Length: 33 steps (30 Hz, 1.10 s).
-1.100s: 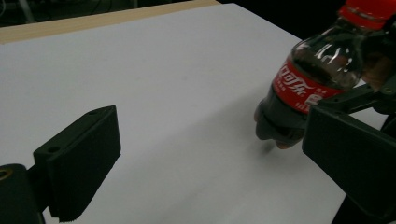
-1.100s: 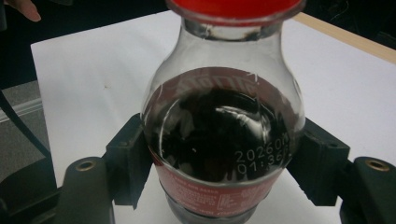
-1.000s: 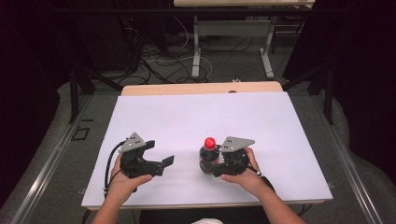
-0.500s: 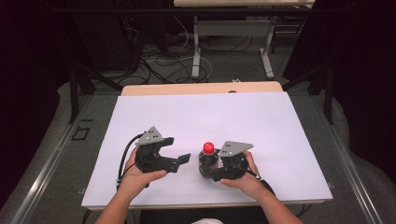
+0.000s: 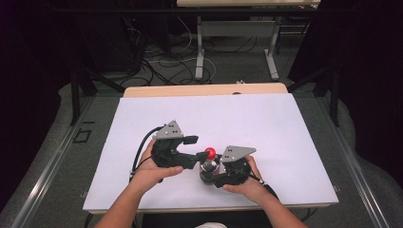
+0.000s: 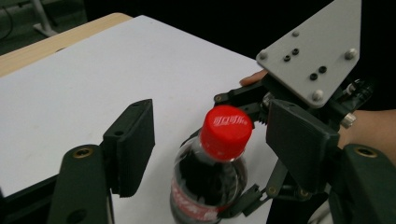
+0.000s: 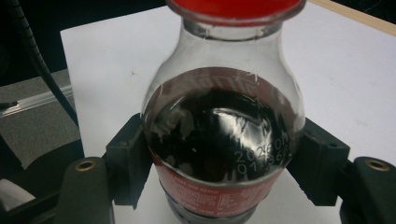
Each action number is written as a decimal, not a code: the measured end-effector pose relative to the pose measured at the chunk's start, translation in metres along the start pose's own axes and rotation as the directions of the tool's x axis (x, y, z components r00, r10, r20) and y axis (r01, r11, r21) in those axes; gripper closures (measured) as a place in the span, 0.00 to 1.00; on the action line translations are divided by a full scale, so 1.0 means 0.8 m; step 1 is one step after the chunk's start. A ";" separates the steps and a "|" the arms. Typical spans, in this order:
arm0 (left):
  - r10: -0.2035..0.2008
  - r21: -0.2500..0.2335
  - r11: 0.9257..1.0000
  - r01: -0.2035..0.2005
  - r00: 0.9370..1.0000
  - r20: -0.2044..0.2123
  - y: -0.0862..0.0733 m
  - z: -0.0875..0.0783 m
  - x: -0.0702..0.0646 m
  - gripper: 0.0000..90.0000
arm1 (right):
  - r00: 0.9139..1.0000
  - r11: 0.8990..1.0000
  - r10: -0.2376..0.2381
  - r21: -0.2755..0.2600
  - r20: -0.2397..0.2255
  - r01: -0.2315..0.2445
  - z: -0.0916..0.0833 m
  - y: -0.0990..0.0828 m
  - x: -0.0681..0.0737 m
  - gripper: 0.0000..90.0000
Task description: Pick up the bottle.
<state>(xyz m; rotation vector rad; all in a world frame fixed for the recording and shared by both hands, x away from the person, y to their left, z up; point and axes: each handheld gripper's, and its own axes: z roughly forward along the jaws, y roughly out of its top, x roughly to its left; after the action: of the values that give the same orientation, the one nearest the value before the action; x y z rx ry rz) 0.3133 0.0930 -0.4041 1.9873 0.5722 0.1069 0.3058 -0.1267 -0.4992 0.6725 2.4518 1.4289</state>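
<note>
A small cola bottle [image 5: 209, 166] with a red cap [image 5: 209, 152] stands upright on the white table top near the front edge. My right gripper [image 5: 211, 172] is shut on its body; both pads squeeze the dark belly [image 7: 224, 140] just above the red label. My left gripper [image 5: 195, 148] reaches in from the left at cap height. Its jaws have just been closing, and the red cap [image 6: 226, 130] sits between them. A gap still shows on each side of the cap, wider at the left pad [image 6: 135, 144].
The white table top [image 5: 266, 123] stretches bare behind the bottle, ending in a wooden strip [image 5: 204, 90]. Beyond it are metal table legs [image 5: 199, 52] and cables on the floor. The front edge runs close under both hands.
My left gripper has swung right and risen, from off to the bottle's left to around its cap, and its jaws have narrowed. The right gripper and the bottle have stayed put.
</note>
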 end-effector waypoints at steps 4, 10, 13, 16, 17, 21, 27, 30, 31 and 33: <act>-0.017 0.034 0.999 0.015 0.999 0.037 0.005 0.010 -0.001 0.44 | 1.000 1.000 -0.016 -0.003 -0.013 0.016 0.000 0.000 0.001 0.34; 0.000 0.060 0.998 -0.005 0.997 0.077 0.007 0.021 0.000 0.51 | 1.000 1.000 -0.018 -0.012 -0.023 0.018 -0.002 0.002 0.004 0.34; -0.029 0.080 0.997 0.022 0.995 0.097 0.007 0.025 0.003 0.59 | 0.999 1.000 -0.019 -0.012 -0.032 0.018 -0.002 0.002 0.005 0.34; -0.033 0.083 0.996 0.025 0.995 0.096 0.006 0.027 0.005 0.63 | 0.999 1.000 -0.022 -0.009 -0.037 0.022 -0.002 0.002 0.005 0.34; -0.034 0.078 0.997 0.026 0.994 0.103 0.005 0.027 0.006 0.64 | 0.999 1.000 -0.025 -0.006 -0.041 0.024 -0.002 0.002 0.005 0.34; -0.038 0.083 0.996 0.029 0.993 0.110 0.004 0.028 0.006 0.65 | 0.998 1.000 -0.016 -0.006 -0.054 0.015 0.000 0.002 0.005 0.34; -0.022 0.108 0.994 0.008 0.991 0.130 0.002 0.031 0.007 0.66 | 0.998 1.000 -0.020 -0.008 -0.067 0.020 0.000 0.002 0.007 0.34; -0.010 0.105 0.995 -0.003 0.993 0.120 0.001 0.031 0.005 0.67 | 0.997 1.000 -0.027 -0.006 -0.070 0.026 0.001 0.002 0.006 0.34; -0.008 0.104 0.995 -0.005 0.993 0.116 0.000 0.031 0.004 0.67 | 0.997 1.000 -0.027 -0.006 -0.070 0.026 0.001 0.002 0.006 0.34; 0.001 0.092 0.996 -0.010 0.995 0.102 0.000 0.031 0.003 0.67 | 0.998 1.000 -0.025 -0.010 -0.066 0.024 0.001 0.002 0.006 0.34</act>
<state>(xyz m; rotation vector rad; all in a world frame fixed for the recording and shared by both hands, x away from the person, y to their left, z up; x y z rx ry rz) 0.3228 0.0740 -0.4163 2.0709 0.5138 -0.0177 0.3022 -0.1228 -0.4984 0.6003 2.4926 1.4750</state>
